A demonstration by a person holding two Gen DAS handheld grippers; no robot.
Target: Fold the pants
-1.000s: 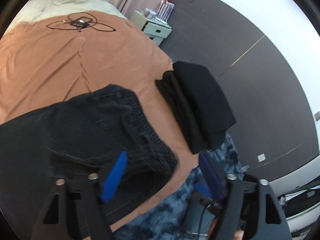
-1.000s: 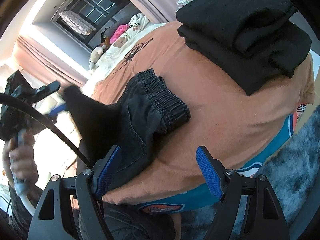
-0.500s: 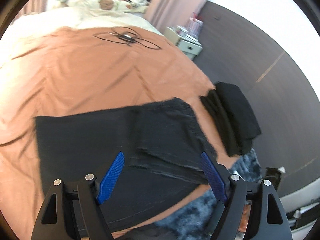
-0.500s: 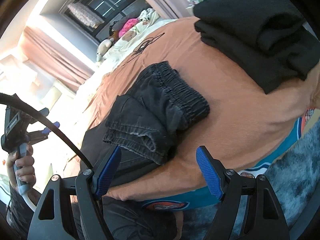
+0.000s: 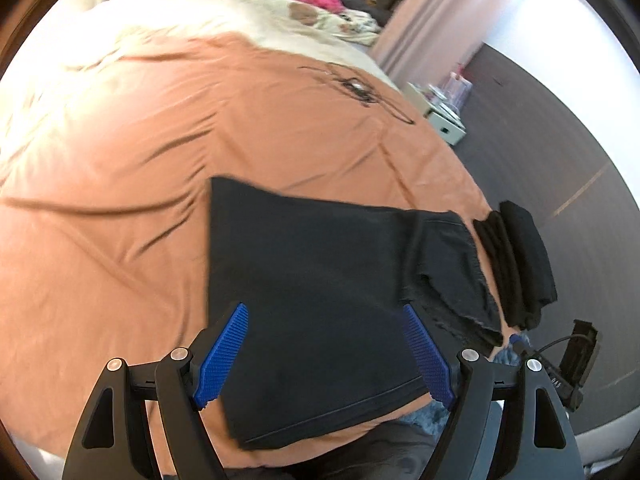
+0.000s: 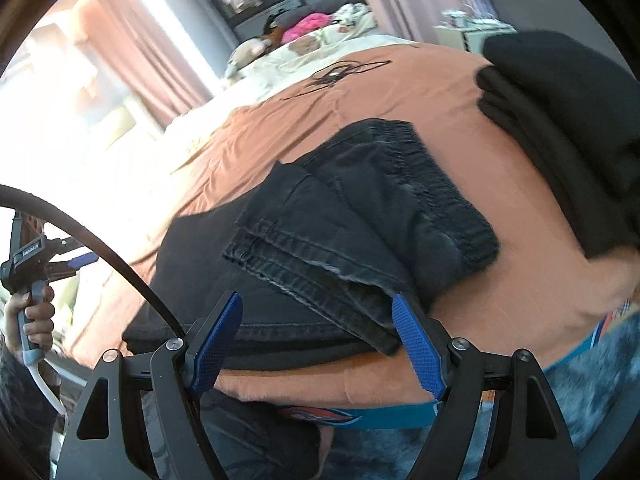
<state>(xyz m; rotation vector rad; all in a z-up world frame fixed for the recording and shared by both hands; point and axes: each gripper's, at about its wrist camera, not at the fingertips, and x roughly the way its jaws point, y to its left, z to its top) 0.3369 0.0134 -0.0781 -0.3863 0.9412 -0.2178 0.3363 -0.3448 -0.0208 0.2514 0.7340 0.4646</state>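
Right wrist view: we hold both the right gripper (image 6: 316,344) and left gripper (image 5: 326,354) with fingers apart, empty, above the pants (image 6: 320,248) lying half-folded at the near edge of the bed (image 6: 520,280); a careless grab could drag the folded-over hem loose.

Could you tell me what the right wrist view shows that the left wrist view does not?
Only the right wrist view shows the person's hand gripping the left gripper, and the pants' elastic waistband. Only the left wrist view shows the far edge of the pants' folded fabric and part of the right gripper. Both show the black pants on the orange bedspread, the stack of folded black clothes and the coiled black cable.
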